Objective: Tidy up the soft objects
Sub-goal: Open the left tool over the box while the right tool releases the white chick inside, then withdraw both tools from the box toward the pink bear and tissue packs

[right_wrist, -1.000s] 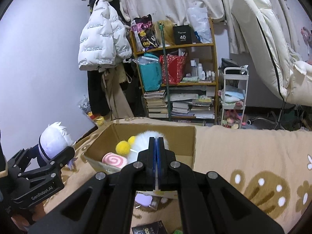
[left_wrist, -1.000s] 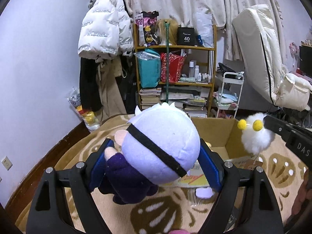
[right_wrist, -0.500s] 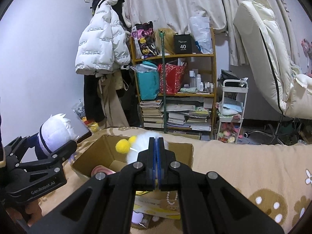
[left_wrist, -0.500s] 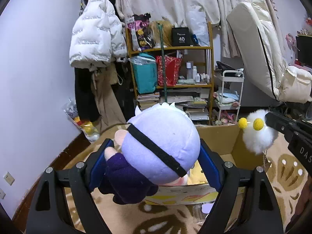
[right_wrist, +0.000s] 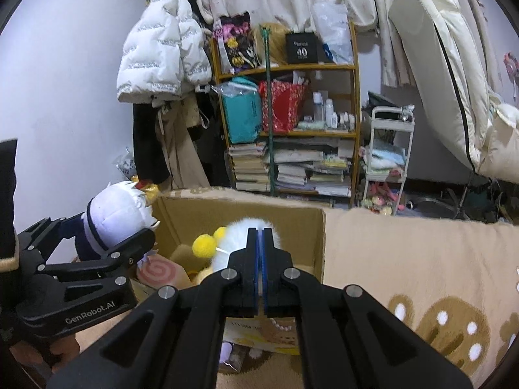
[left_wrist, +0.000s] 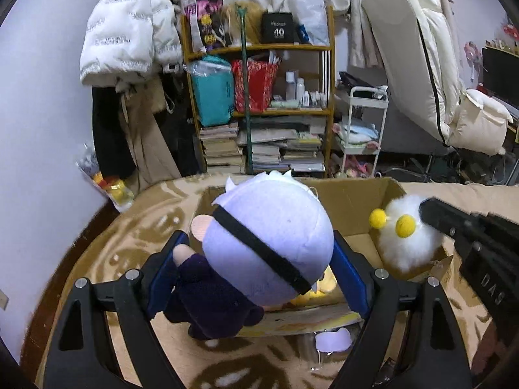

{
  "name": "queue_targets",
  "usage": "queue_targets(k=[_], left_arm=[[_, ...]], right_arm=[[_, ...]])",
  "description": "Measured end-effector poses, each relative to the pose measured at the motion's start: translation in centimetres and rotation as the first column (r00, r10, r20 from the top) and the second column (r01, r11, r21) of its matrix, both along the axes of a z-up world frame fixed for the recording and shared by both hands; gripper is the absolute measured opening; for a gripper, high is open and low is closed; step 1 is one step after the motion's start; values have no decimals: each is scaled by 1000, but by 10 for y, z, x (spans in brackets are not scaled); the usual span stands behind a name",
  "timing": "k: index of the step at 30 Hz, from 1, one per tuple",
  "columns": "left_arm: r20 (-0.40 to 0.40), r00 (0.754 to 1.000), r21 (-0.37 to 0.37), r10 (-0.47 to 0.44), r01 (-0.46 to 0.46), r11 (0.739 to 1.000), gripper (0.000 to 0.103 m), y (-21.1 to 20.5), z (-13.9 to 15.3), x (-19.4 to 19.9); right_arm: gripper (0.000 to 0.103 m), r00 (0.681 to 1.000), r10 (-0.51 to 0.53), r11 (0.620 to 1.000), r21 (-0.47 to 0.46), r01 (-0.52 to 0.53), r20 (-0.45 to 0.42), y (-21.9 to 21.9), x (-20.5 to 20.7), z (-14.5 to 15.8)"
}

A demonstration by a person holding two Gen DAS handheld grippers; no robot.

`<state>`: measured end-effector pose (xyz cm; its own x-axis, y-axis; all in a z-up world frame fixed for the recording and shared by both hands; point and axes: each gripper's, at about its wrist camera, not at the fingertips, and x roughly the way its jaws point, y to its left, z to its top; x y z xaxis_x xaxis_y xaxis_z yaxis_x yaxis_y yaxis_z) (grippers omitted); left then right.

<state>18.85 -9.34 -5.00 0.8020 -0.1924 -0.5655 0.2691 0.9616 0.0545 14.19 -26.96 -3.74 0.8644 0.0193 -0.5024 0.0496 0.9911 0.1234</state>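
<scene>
Blindfolded plush doll (left_wrist: 269,243) clamped in left gripper (left_wrist: 256,272), frame ctr, over cardboard box (left_wrist: 353,201). Right gripper (right_wrist: 259,246) pinched on white pom-pom (right_wrist: 240,236); pink swirl plush (right_wrist: 159,270) seen only in right-wrist view, lower left.

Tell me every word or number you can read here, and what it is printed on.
"GenRobot.AI": side of the left gripper, which holds the plush doll.
"40": black box on the top shelf; the small line above it is too blurred.
"DAS": right gripper, cut off at the frame edge.
Book spines: unreadable.
</scene>
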Motion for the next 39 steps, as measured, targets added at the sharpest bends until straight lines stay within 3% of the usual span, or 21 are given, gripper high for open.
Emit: queue_targets(k=[12,15,22,25,28,39], left_arm=[[-64,998,0,20,-20,1000,89,7,-12,7],[-58,998,3,24,-24,1000,98,8,-10,5],[-28,999,21,23,-22,1000,98,8,-5,-4],[-21,999,26,31,-30,999,98,10,-2,-8],[-16,999,41,47,-47,998,99,14,2,-12],[-32,996,24,89,-88,996,102,36,11,-35]], right_arm=[[8,997,23,995,103,-15,-77,-11,3,-19],[21,997,18,996,87,-12,-73,-9,1,-18],[39,998,17,996,92,-12,-58,-8,-9,-12],[40,998,28,994,102,-23,-48,-8,-13,-9],[55,998,36,993,116,-31,-43,-8,-17,-6],[89,998,40,995,89,-37,-39,1,-42,4]])
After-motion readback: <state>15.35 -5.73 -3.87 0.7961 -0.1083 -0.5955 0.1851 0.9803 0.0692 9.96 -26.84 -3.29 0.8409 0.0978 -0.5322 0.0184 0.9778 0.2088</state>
